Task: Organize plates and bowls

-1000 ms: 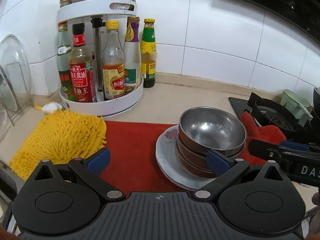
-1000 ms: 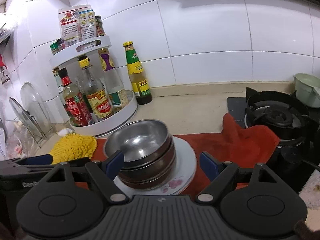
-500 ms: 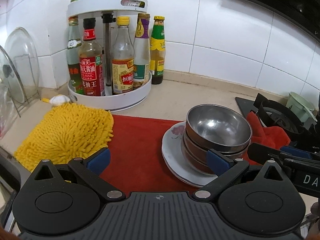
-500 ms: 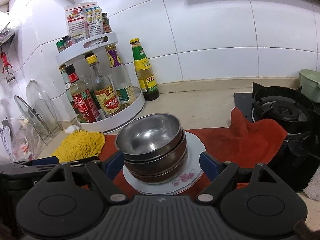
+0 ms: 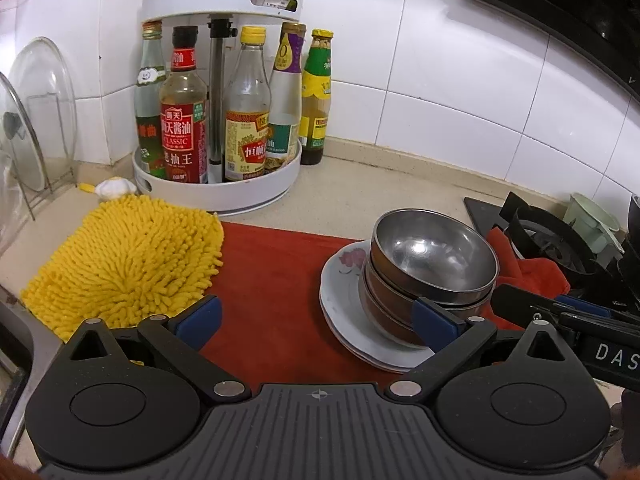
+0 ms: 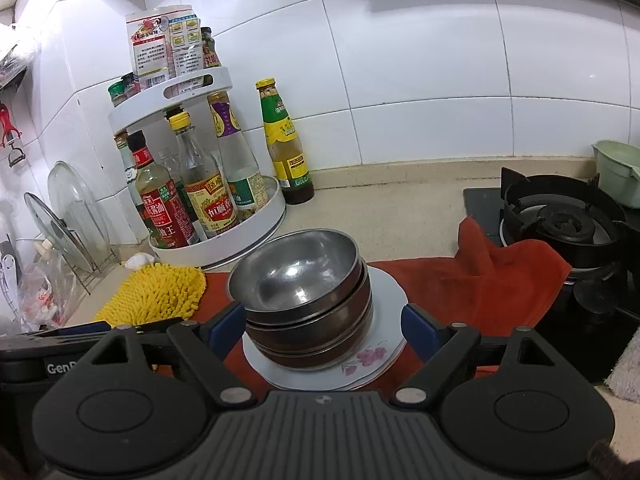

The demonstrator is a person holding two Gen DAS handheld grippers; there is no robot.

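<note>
A stack of nested steel bowls [image 6: 298, 280] with brown outsides stands on white flowered plates [image 6: 376, 354], which lie on a red cloth [image 6: 484, 288]. My right gripper [image 6: 322, 328] straddles the stack. Its jaws are opening, and the blue pads [image 6: 416, 326] stand clear of the bowls on both sides. In the left wrist view the same bowls [image 5: 432, 256] and plates [image 5: 340, 296] sit right of centre. My left gripper [image 5: 316, 318] is open over the red cloth [image 5: 276, 280]; its right pad [image 5: 434, 320] shows in front of the stack's lower side.
A white two-tier turntable [image 5: 218, 192] of sauce bottles stands at the back left, with a loose bottle [image 5: 316, 96] beside it. A yellow chenille mitt [image 5: 124, 256] lies left of the cloth. Glass lids [image 5: 40, 112] lean in a rack. The gas burner [image 6: 560, 220] is right.
The right gripper's pads have drawn slightly further apart around the bowl stack. The left wrist view has rolled a little. Bowls and plates stay put on the cloth.
</note>
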